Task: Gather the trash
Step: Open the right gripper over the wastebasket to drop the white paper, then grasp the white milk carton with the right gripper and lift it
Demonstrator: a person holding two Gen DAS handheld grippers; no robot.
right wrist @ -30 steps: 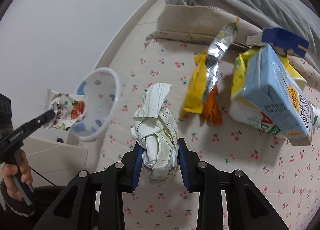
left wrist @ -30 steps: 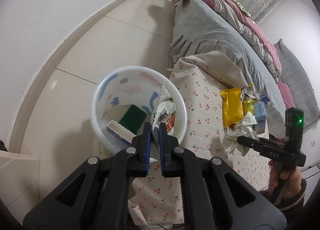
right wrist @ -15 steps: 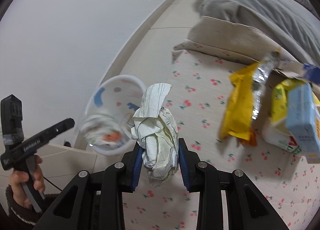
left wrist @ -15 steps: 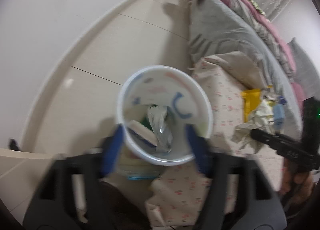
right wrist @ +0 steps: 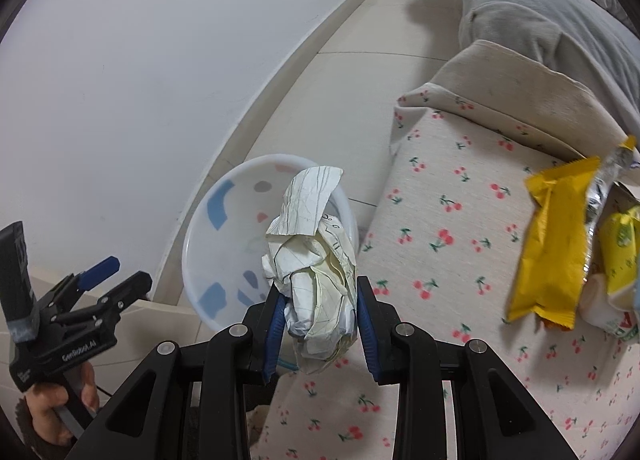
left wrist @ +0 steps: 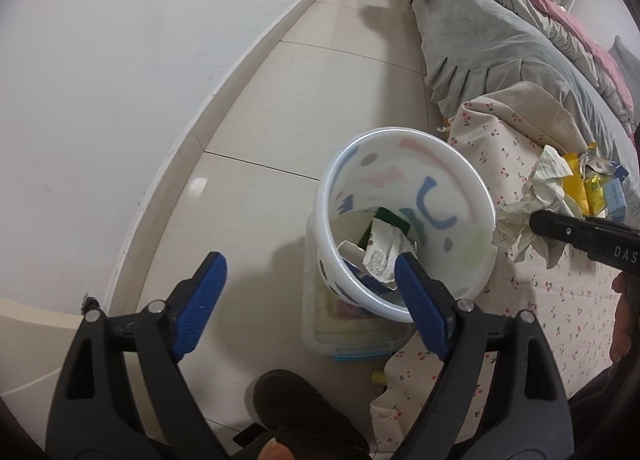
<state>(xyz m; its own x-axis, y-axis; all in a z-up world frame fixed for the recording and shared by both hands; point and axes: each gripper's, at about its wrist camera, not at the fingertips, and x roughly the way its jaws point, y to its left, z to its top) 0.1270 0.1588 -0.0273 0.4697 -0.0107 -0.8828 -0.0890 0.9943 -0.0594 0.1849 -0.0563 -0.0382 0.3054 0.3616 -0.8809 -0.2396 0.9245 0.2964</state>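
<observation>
Beige floor tiles (left wrist: 280, 108) run beside a cherry-print cloth (right wrist: 460, 220). Left claw (left wrist: 308, 300) gapes wide and empty above the bin (left wrist: 404, 220), where a wrapper (left wrist: 384, 252) lies. Right claw (right wrist: 320, 324) grips crumpled paper (right wrist: 316, 260) just beside the bin's rim. Yellow packet (right wrist: 552, 244) lies on the cloth.

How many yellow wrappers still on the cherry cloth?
2. A large yellow wrapper lies flat at the cloth's right side; a smaller yellow packet sits beside it at the frame edge. More may be hidden beyond the frame.

Both wrist views (downward) over bin (left wrist: 404, 228)
</observation>
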